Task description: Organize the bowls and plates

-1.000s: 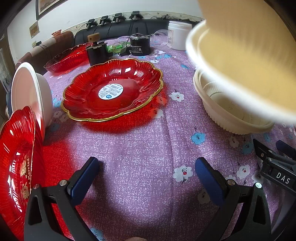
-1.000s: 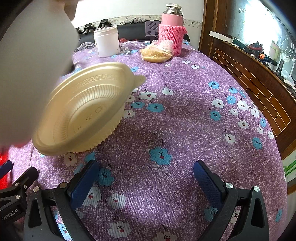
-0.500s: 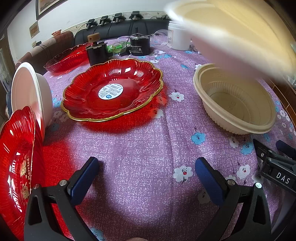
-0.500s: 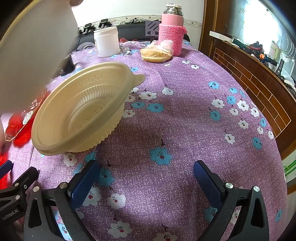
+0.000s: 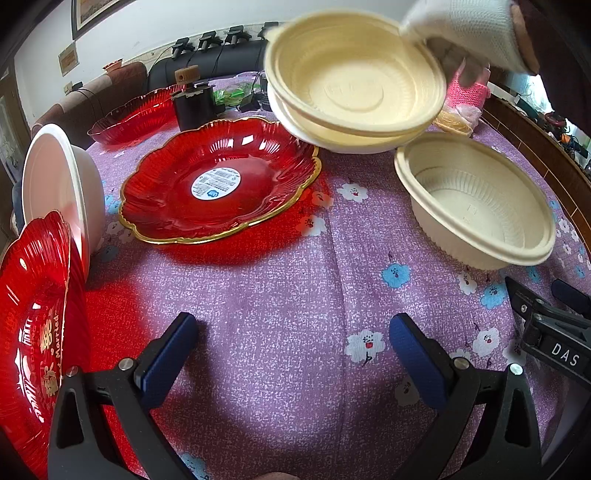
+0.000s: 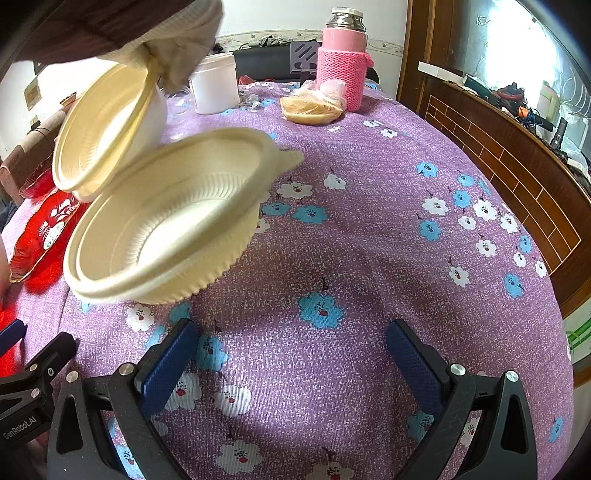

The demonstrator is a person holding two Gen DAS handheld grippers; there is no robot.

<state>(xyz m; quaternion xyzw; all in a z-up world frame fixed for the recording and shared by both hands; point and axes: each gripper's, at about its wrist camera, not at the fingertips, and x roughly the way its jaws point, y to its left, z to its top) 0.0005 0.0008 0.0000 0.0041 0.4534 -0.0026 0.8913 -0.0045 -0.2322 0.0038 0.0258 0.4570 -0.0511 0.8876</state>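
Observation:
A cream plastic bowl (image 5: pixel 476 206) (image 6: pixel 166 225) stands on the purple flowered cloth. A gloved hand (image 5: pixel 469 29) (image 6: pixel 181 48) holds two nested cream bowls (image 5: pixel 354 88) (image 6: pixel 103 129) tilted in the air above the table, beyond that bowl. A large red gold-rimmed plate (image 5: pixel 218 184) (image 6: pixel 40 236) lies at the middle. A second red plate (image 5: pixel 33 332) and a white bowl (image 5: pixel 62 188) lean at the left edge. Another red dish (image 5: pixel 136 118) sits at the back. My left gripper (image 5: pixel 291 354) and my right gripper (image 6: pixel 291 362) are both open and empty, low over the cloth.
At the back stand a black spool (image 5: pixel 194 99), a white jar (image 6: pixel 214 86), a pink knit-covered flask (image 6: pixel 343 62) and a bagged flatbread (image 6: pixel 314 105). A wooden sideboard (image 6: pixel 517 158) runs along the right. The right gripper's body (image 5: pixel 554 336) shows at the left view's right edge.
The gloved hand has carried the nested cream bowls from close in front of the cameras away toward the back of the table. Both grippers have stayed still and open.

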